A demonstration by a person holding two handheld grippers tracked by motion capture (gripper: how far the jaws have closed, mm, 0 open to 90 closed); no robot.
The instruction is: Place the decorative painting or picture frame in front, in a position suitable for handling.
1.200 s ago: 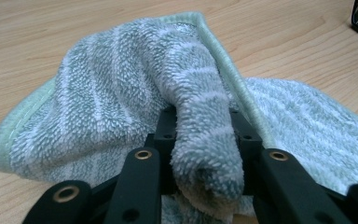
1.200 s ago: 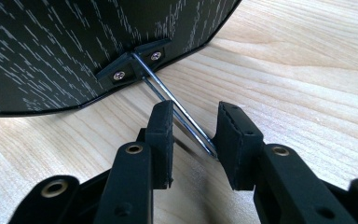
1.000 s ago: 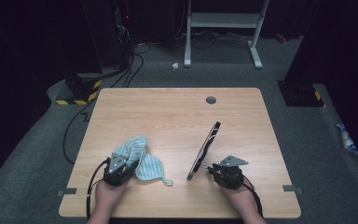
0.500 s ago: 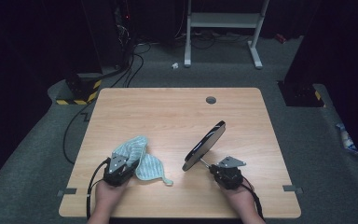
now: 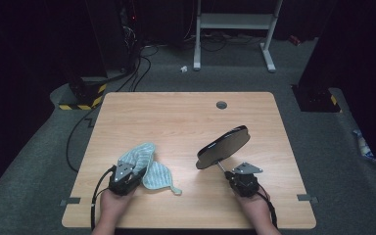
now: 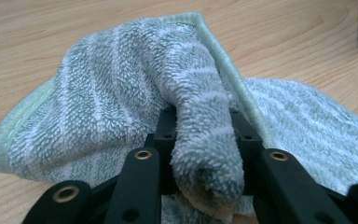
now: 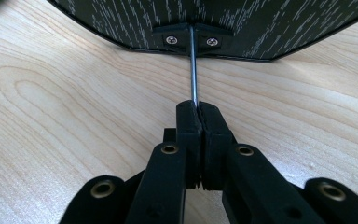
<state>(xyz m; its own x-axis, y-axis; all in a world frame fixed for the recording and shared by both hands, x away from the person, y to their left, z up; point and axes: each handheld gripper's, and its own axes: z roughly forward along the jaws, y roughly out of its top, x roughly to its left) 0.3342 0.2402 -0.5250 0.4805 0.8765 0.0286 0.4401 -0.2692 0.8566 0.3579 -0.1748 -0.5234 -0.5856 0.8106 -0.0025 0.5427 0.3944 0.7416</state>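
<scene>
A green striped cloth (image 5: 138,155) lies crumpled at the front left of the wooden table (image 5: 176,117). My left gripper (image 5: 134,171) is shut on a rolled fold of the cloth (image 6: 200,140), which bulges up between the black fingers (image 6: 165,128). At the front right, a black oval panel (image 5: 223,146) with a thin metal stem (image 7: 193,70) leans tilted above the table. My right gripper (image 7: 199,109) has just been closing and its jaws now pinch the stem's lower end. The panel's dark streaked underside (image 7: 214,14) fills the top of the right gripper view.
A round cable hole (image 5: 221,105) sits in the table's far middle. Beyond the table stand a white metal frame (image 5: 235,22), floor cables (image 5: 142,63) and a yellow-black striped base (image 5: 81,100). Bare wood lies between the cloth and the panel.
The oval panel has tipped from steep and nearly edge-on to a flatter tilt showing its broad face. The left hand and the cloth have stayed still.
</scene>
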